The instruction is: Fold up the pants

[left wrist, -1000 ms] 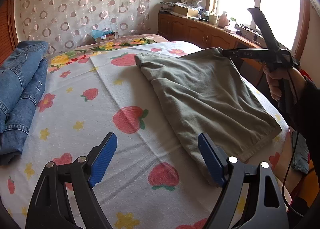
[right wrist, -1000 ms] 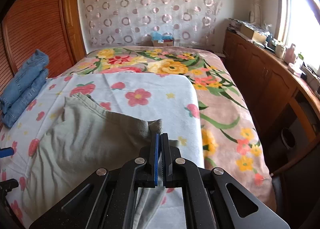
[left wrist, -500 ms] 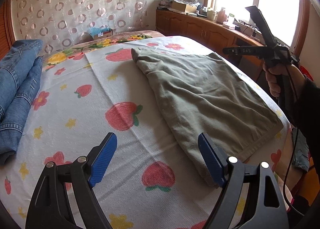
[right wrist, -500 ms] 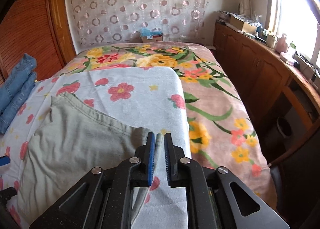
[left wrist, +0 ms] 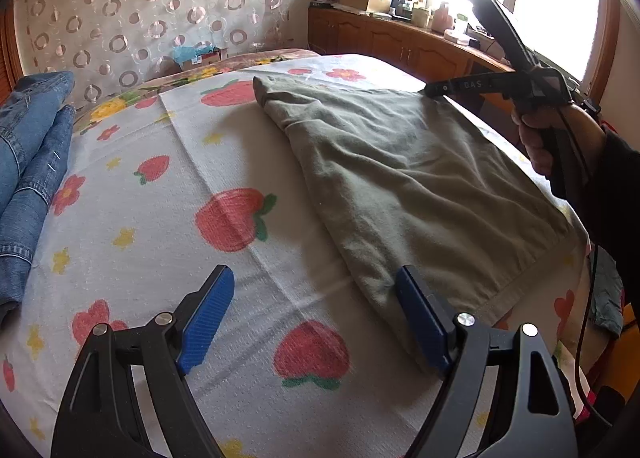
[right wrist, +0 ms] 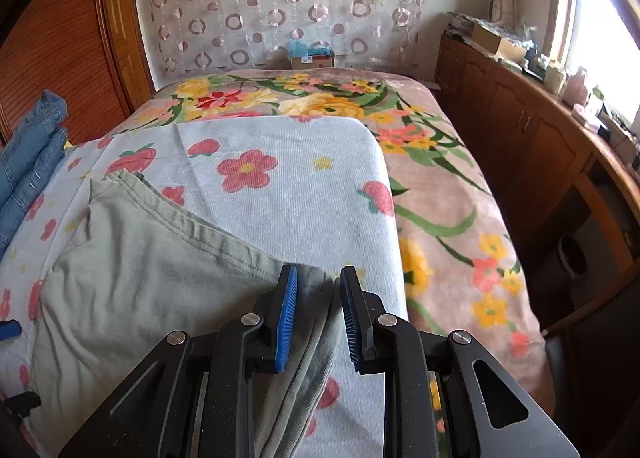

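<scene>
Olive-green pants [left wrist: 408, 174] lie folded flat on the strawberry-print sheet [left wrist: 168, 226]; they also show in the right wrist view [right wrist: 152, 278]. My left gripper [left wrist: 316, 314] is open and empty, just above the sheet at the pants' near left corner. My right gripper [right wrist: 318, 310] is open, its blue pads [right wrist: 287, 310] either side of the pants' far right corner without pinching it. The right gripper also shows in the left wrist view [left wrist: 436, 89], held by a hand over the pants' far edge.
Folded blue jeans [left wrist: 28, 162] lie at the bed's left edge, also in the right wrist view [right wrist: 28, 162]. A floral blanket [right wrist: 432, 186] covers the far bed. A wooden cabinet [right wrist: 532, 146] with clutter runs under the window on the right.
My right gripper has opened and let go of the pants' corner, which now lies flat on the sheet. My left gripper stayed open and shifted slightly.
</scene>
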Tool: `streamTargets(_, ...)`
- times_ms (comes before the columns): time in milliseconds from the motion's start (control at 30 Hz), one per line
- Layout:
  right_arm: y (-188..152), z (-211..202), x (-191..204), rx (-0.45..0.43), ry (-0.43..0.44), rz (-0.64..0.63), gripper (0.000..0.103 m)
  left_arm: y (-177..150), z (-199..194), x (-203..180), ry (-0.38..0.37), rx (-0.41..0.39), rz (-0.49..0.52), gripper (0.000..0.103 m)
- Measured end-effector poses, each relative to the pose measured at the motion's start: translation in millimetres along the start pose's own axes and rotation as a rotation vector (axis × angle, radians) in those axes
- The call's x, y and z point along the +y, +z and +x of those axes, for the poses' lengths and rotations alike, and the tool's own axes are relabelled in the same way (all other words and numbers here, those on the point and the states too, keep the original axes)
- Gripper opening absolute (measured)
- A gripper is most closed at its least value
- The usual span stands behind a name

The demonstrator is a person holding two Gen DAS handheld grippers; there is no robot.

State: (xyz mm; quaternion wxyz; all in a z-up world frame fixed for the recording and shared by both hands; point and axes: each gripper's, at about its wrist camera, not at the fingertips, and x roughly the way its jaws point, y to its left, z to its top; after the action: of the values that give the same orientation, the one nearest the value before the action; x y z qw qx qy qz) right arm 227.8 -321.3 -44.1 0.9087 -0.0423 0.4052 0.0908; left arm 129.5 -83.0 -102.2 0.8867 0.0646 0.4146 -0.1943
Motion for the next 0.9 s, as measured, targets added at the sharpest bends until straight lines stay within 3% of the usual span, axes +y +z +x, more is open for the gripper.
streamTargets(67, 0.7, -3.1, -0.7, -0.004, 0.016, -0.012, 0.007, -0.2, 1.2, 0.8, -0.004, 0.005, -0.004, 0.084)
streamTargets(100, 0.8, -5.2, -0.6, -0.008, 0.030, -0.020, 0.005, -0.4, 0.9, 1.0, -0.006, 0.004, -0.005, 0.084)
streamTargets(267, 1.5, -15.7, -10.5, -0.048, -0.026, -0.013, 0.004, -0.6, 0.8, 1.1, 0.002, 0.007, 0.001, 0.084)
streamTargets(467, -6.0, -9.6, -13.7, -0.015, -0.031, 0.005, 0.004, -0.5, 1.6, -1.8, 0.011, 0.009, 0.010, 0.084)
streamTargets(667, -18.6, -33.9, -6.8, -0.052, -0.045, -0.001, 0.028, -0.6, 1.4, -2.8, 0.014, 0.009, 0.010, 0.084)
streamTargets(767, -38.1, -57.7, 3.4, -0.087, -0.007, -0.016, 0.034, -0.7, 1.4, -2.8, 0.014, 0.008, 0.010, 0.084)
streamTargets(833, -54.4, -71.0, 8.3, -0.105, 0.022, -0.025, 0.045, -0.6, 1.4, -2.7, 0.013, 0.009, 0.010, 0.084)
streamTargets(900, -67.4, -80.6, 13.8, -0.107, 0.041, -0.045, 0.047, -0.7, 1.4, -2.8, 0.013, 0.009, 0.010, 0.084)
